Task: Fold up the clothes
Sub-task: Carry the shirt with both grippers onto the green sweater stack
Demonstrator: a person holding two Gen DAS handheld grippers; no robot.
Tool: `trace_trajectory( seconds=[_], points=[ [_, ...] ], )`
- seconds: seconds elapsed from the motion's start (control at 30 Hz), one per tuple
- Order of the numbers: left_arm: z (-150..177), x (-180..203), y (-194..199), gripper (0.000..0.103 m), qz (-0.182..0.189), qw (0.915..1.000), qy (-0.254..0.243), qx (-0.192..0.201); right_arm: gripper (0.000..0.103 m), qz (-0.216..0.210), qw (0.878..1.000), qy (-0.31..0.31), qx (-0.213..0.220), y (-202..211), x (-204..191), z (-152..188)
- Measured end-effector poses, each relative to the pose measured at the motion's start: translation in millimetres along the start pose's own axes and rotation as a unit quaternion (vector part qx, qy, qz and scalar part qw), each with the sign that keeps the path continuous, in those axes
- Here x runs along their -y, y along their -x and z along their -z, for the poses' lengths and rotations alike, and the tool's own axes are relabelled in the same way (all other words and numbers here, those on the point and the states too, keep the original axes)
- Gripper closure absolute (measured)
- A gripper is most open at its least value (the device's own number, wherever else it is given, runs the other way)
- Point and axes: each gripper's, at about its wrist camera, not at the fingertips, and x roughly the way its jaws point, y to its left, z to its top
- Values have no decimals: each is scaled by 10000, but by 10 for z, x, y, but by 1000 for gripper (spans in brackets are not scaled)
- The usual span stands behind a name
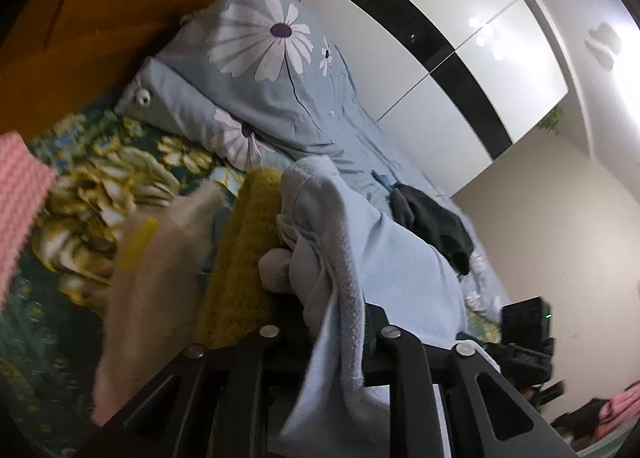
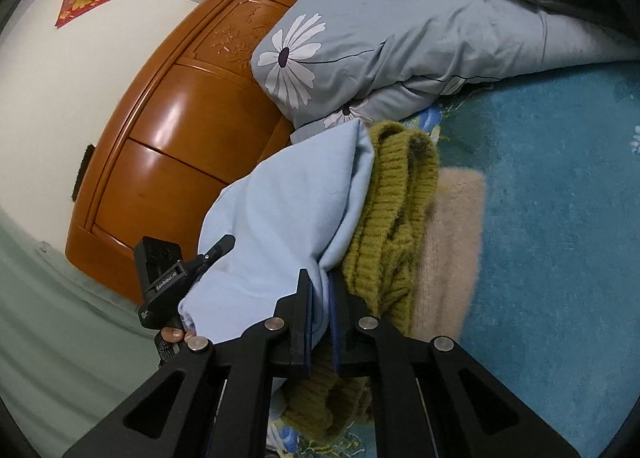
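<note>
— Right claw (image 2: 320, 290)? Pinching the light blue cloth (image 2: 280, 209) tight.
— Left claw (image 1: 324, 322)? Partly open around that cloth's fleecy edge.
— Where? Draped over a green sweater (image 2: 392, 193) on the bed (image 2: 560, 217).

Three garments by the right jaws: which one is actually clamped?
The light blue garment, pinched between the jaws; the mustard sweater and beige sweater lie beside it, unheld.

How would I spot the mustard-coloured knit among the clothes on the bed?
Start at the wooden headboard and the flowered blue quilt below it. In front lies a small clothes heap: the mustard sweater sits between the light blue garment and a fuzzy beige one, the only chunky ribbed knit.
</note>
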Motion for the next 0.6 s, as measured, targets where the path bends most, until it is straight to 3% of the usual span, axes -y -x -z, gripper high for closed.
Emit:
trace_trajectory(
  seconds=[0.13,0.2,0.3,0.37,0.47,0.6],
  points=[
    [-54,256,293,60,-943,9941,-437,303,92,302,9988,382,45,152,-149,17],
    [-67,418,472,58,-1390,9865,-666,553,92,564,9963,647,88,251,-248,22],
    [9,712,615,54,-1402,9812,-1047,810,91,876,9907,1019,223,364,-413,29],
    [75,875,593,51,-1296,9798,-1273,834,91,787,9894,1191,263,360,-579,35],
    [198,1075,408,51,-1338,9752,-1613,705,91,709,9858,1512,166,239,-853,98],
    [361,1110,59,51,-1786,9626,-2029,205,91,752,9784,1926,-80,4,-1023,296]
  ],
)
